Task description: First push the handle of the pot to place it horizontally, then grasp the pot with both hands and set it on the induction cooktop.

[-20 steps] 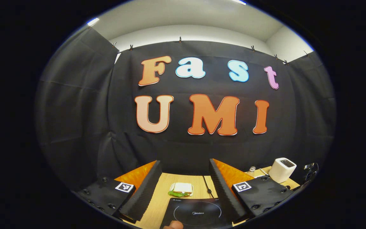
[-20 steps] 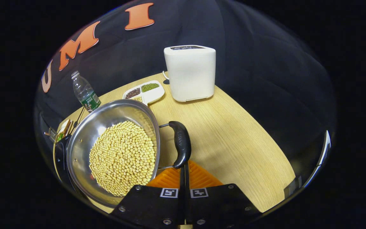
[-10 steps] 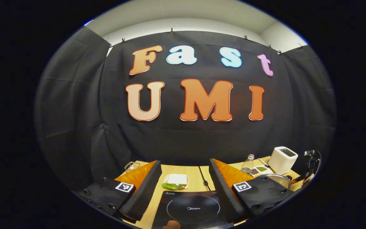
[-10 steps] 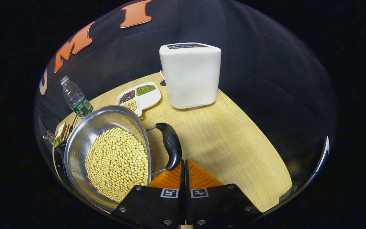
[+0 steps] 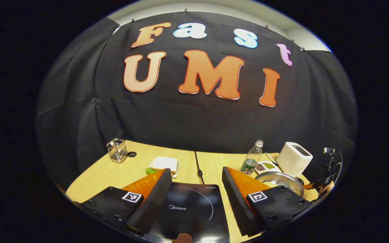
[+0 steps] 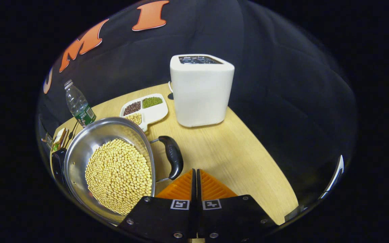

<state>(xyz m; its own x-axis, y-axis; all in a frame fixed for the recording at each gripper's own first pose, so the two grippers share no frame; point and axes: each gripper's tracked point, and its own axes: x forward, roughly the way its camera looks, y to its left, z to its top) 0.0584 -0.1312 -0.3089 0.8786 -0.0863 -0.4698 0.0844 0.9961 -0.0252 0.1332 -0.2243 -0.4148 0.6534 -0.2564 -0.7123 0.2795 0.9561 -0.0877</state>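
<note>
- Black cloth is hanging behind a light wooden table (image 6: 235,152) that is carrying everything in the booth.
- In the left gripper view, the left gripper (image 5: 192,175) is hovering with its fingers spread wide and nothing between them, framing the black induction cooktop (image 5: 189,211) lying flat below.
- Beyond the cooktop a sandwich on a plate (image 5: 164,164) is sitting, with a wire basket (image 5: 117,151) off toward the table's far edge.
- In the right gripper view, the right gripper (image 6: 194,173) is resting with its fingers pressed together, gripping nothing, its tips just beside the near end of the pot handle (image 6: 173,157).
- The steel pot (image 6: 108,165), filled with soybeans (image 6: 120,175), is standing on the table beside the cooktop.
- Behind the pot are standing a divided dish of beans (image 6: 145,108), a water bottle (image 6: 79,104) and a white toaster (image 6: 200,89).
</note>
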